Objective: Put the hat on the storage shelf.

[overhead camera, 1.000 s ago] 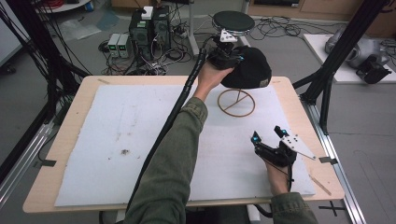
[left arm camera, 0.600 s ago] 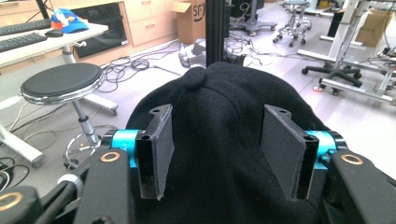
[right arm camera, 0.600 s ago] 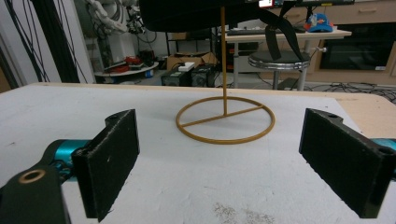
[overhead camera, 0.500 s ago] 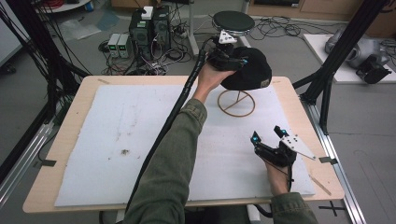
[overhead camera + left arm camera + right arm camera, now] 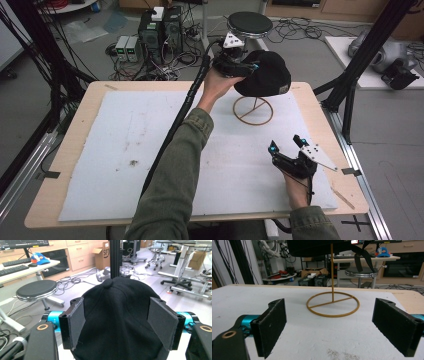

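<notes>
A black cap [image 5: 267, 75] sits on top of a thin yellow wire stand [image 5: 253, 111] at the far middle of the table. My left gripper [image 5: 246, 67] is at the cap's left side, held up by an arm in a green sleeve. Its jaws have just been opening. In the left gripper view the left gripper [image 5: 120, 322] stands open, its pads wide apart on either side of the cap's crown [image 5: 117, 307] and not pressing on it. My right gripper [image 5: 285, 145] rests open on the mat at the front right. In the right gripper view the right gripper [image 5: 334, 327] faces the stand [image 5: 332, 272], with nothing between its jaws.
A white mat [image 5: 125, 150] covers the wooden table [image 5: 75, 115]. Black frame posts [image 5: 360, 70] rise at both sides. A round stool [image 5: 249, 22], computer boxes [image 5: 160, 27] and loose cables lie on the floor beyond the far edge.
The left gripper's jaws have spread apart off the cap, and the hand has drawn slightly back to the left. The cap stays on the stand. The right gripper has not moved.
</notes>
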A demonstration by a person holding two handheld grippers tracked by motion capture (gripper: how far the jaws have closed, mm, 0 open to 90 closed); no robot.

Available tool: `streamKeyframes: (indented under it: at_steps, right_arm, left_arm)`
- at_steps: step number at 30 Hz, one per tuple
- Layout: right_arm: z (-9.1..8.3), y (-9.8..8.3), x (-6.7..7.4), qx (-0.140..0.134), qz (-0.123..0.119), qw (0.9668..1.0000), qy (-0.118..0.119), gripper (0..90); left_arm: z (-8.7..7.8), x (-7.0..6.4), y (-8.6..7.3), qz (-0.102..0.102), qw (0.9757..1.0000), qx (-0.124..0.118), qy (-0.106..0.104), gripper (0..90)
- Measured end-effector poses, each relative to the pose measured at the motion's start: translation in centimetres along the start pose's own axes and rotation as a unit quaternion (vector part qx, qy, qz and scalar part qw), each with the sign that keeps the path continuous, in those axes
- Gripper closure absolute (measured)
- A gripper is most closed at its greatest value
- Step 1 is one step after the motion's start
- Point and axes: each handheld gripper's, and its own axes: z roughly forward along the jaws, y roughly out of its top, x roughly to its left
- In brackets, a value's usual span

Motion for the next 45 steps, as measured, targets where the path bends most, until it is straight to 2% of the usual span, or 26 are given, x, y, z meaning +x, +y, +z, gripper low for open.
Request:
streamKeyframes:
  at_steps: [5,15,21,28,33,45]
  right_arm:
    - [0.1,0.0,0.2,0.001,0.000,1.0000,0.002,11.5]
    - [0.2,0.0,0.2,0.003,-0.002,1.0000,-0.002,11.5]
    - [0.1,0.0,0.2,-0.001,0.000,1.0000,-0.004,11.5]
    - [0.2,0.0,0.2,0.002,0.003,1.0000,-0.003,11.5]
    - [0.2,0.0,0.2,0.001,0.003,1.0000,-0.003,11.5]
    - [0.4,-0.1,0.3,0.003,-0.005,1.0000,-0.001,11.5]
  left_arm:
    - [-1.3,-0.1,-0.5,0.006,1.0000,-0.002,0.002,30.9]
    - [-4.1,0.0,-0.2,0.014,0.9998,-0.013,0.004,31.0]
    - [-6.0,0.2,-0.7,0.021,0.9997,-0.010,0.005,29.7]
    - [-8.4,0.4,-1.0,0.019,0.9996,-0.022,0.007,28.7]
    - [-10.1,0.4,-2.3,0.020,0.9995,-0.024,0.009,28.2]
    - [-13.2,1.1,-6.2,-0.005,0.9993,-0.033,0.017,27.7]
